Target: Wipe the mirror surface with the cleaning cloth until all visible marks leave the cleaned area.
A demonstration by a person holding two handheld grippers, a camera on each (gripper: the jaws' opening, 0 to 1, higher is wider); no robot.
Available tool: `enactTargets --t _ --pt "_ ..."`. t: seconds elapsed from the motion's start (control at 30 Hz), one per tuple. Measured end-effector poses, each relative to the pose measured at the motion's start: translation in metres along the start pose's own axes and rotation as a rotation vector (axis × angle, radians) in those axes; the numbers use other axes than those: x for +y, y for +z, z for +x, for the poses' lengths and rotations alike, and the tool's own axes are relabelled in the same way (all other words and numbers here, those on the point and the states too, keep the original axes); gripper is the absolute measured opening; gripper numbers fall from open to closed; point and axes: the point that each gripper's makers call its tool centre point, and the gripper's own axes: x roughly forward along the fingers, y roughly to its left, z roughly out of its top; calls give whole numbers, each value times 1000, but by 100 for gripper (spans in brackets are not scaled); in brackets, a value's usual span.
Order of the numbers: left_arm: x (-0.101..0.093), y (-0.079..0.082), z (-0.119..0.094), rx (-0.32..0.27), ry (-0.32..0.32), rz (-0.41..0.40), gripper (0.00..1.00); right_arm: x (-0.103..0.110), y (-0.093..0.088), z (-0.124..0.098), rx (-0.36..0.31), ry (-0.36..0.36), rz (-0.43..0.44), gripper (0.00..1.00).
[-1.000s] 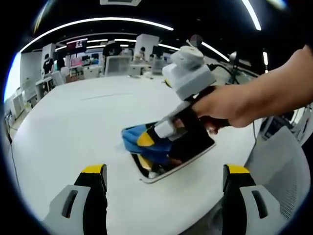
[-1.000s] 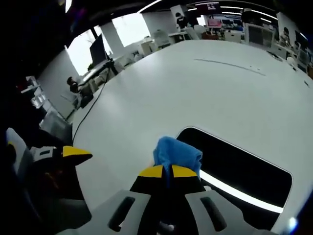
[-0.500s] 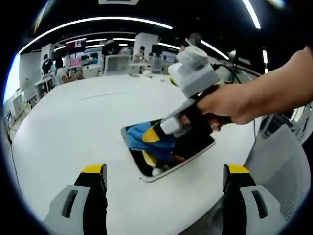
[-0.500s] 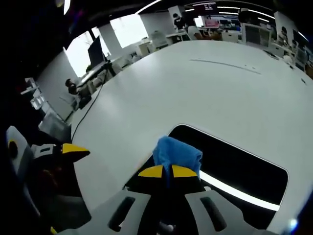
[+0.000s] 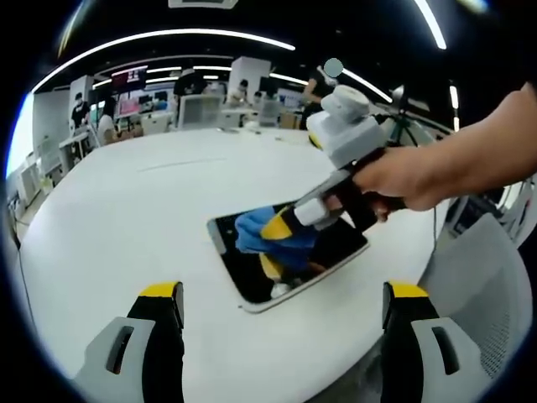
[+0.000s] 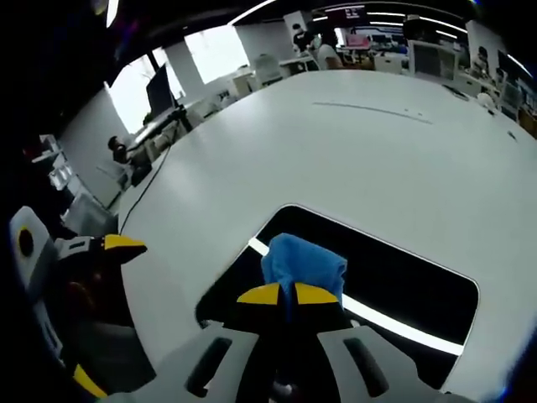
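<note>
A dark rectangular mirror with a pale frame lies flat on the white table. My right gripper, held by a person's hand, is shut on a blue cleaning cloth and presses it on the mirror's middle. In the right gripper view the cloth bunches above the shut yellow-tipped right gripper, over the mirror, which reflects a bright light strip. My left gripper hovers open near the table's front edge, short of the mirror, with nothing between its jaws. Its yellow tip shows at the left.
A grey mesh chair stands off the table's right side. Office desks, monitors and people fill the far background. A bright window and more desks lie beyond the table's far side.
The right gripper has slid the blue cloth along the mirror, from its near-left end toward its middle. More bare glass now shows at that end. The left gripper has stayed still.
</note>
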Motion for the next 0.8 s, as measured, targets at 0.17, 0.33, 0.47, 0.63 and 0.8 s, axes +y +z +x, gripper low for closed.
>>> enactTargets --t 0.17,0.33,0.47,0.63,0.8 --pt "0 0 0 0 -1 0 99 -9 -3 -5 4 -9 4 0" --pt "0 0 0 -1 -2 -6 99 -15 -7 -9 7 -13 11 0" --pt "0 0 0 -2 -3 -2 99 -19 -8 -12 8 -16 9 0" --pt "0 -1 0 2 -2 -2 99 -27 -11 -17 10 -22 4 0" --pt "-1 -2 0 6 -5 -3 99 -38 -15 -25 9 -28 22 0"
